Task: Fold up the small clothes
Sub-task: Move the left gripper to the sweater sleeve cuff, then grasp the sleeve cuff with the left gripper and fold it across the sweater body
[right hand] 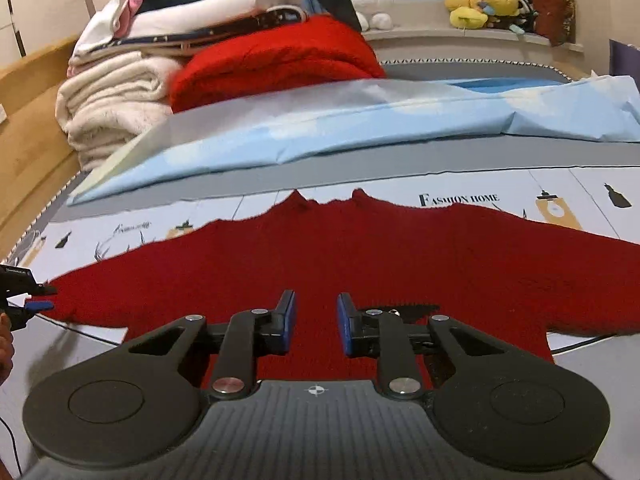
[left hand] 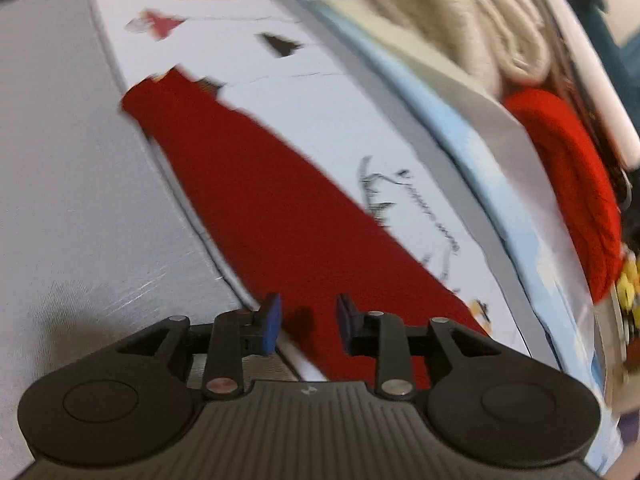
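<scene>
Right gripper (right hand: pixel 316 326), jaws narrow w/ nothing between, hovers over red sweater (right hand: pixel 360 252) spread flat on printed sheet (right hand: pixel 580 184); left gripper (left hand: pixel 306 322), part-open & empty, near its sleeve (left hand: pixel 248 184); soft, floppy knit, so grab sleeve end.

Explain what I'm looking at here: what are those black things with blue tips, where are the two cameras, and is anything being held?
A person holds two hand grippers, each with a camera looking along its blue-padded fingers. In the left view, the left gripper hovers over one sleeve of a red sweater. In the right view, the right gripper is over the sweater body, which lies spread flat on a printed sheet on a bed. The left gripper also shows at that view's left edge, by the sleeve end. Behind lie a blue sheet, folded blankets and plush toys. Both grippers have a gap between the pads; nothing is held.
</scene>
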Tool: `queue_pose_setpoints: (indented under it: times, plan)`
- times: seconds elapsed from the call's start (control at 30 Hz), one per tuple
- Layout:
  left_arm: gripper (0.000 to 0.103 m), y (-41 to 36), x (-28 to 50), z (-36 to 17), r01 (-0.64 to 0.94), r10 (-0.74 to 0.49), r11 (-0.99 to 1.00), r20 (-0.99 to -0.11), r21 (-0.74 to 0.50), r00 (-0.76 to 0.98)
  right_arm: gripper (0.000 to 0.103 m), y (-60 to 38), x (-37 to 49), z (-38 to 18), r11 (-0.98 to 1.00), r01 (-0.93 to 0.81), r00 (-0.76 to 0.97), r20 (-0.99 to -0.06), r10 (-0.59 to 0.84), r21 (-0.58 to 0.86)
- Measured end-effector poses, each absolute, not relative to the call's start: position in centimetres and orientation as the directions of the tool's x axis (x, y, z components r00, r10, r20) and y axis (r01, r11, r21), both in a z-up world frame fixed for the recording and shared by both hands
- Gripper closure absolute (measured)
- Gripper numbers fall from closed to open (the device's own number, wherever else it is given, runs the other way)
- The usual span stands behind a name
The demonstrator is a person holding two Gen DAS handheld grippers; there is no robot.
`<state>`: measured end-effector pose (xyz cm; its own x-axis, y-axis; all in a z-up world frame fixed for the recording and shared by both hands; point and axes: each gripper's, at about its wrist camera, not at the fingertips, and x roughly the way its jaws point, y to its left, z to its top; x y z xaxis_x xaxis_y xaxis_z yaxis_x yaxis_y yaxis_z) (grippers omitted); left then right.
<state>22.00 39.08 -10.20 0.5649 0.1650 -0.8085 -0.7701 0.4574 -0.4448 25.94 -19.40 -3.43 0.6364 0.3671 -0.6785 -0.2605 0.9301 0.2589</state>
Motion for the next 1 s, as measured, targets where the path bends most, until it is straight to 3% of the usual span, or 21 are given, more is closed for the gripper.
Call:
queue_pose_setpoints:
  times: [0.47,0.57,0.67,0.77,0.83,0.93,1.0]
  plan:
    - [0.071,41.2,22.3,-13.0,-0.815,0.139,0.353,-0.835,-0.46,0.532,0.076,-17.7,27.4,-6.5,0.932,-0.271,0.527,-0.773,0.353,0.24]
    - [0.087,41.2,22.5,-12.7,-0.823,0.175,0.367,-0.837,-0.432,0.518,0.076,-17.4,27.5,-7.1,0.932,-0.28,0.508,-0.789,0.347,0.23]
    - [0.091,39.5,23.8,-10.0,-0.789,0.275,0.5,-0.799,-0.356,0.534,0.076,-17.4,27.5,-7.3,0.931,-0.283,0.498,-0.795,0.348,0.23]
    - [0.094,34.7,26.3,-5.2,-0.69,0.407,0.698,-0.687,-0.19,0.602,0.076,-17.4,27.6,-7.3,0.931,-0.285,0.496,-0.796,0.347,0.228]
    - [0.095,30.4,27.6,-2.5,-0.589,0.405,0.797,-0.601,-0.137,0.689,0.076,-17.4,27.7,-7.2,0.931,-0.285,0.498,-0.795,0.346,0.227]
    - [0.096,22.0,29.5,-0.2,-0.372,0.297,0.926,-0.489,-0.061,0.82,0.076,-17.4,27.8,-7.2,0.934,-0.276,0.503,-0.795,0.34,0.225]
    - [0.095,14.7,30.3,0.1,-0.146,0.138,0.989,-0.447,0.016,0.884,0.076,-17.5,27.9,-7.5,0.937,-0.267,0.501,-0.797,0.336,0.227]
